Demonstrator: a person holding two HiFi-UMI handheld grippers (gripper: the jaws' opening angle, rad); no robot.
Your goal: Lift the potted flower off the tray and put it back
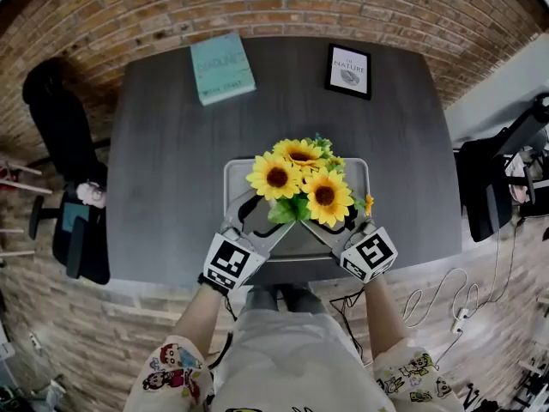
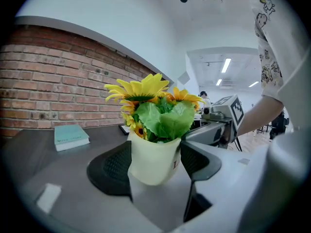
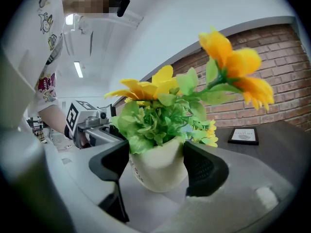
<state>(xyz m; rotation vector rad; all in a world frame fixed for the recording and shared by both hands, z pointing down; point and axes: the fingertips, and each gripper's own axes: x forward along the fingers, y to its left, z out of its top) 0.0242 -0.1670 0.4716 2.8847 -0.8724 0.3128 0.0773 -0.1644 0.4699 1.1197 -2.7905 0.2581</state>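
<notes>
Head view: cream-potted yellow sunflower plant [image 1: 300,183] is over the grey rectangular tray [image 1: 233,172], near the front edge of the dark grey bench [image 1: 171,144]. Left claw [image 2: 153,161] and right claw [image 3: 158,164] both clamp the pot, jaws wide, pads pressed on its sides. Pot base looks raised off the tray floor. Teal book [image 1: 222,67] and black-framed print [image 1: 348,70] lie at the far edge.

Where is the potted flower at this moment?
In the head view the potted flower is centre frame, over the grey tray near the table's front edge. Its pot is clamped by the left gripper and the right gripper.
</notes>
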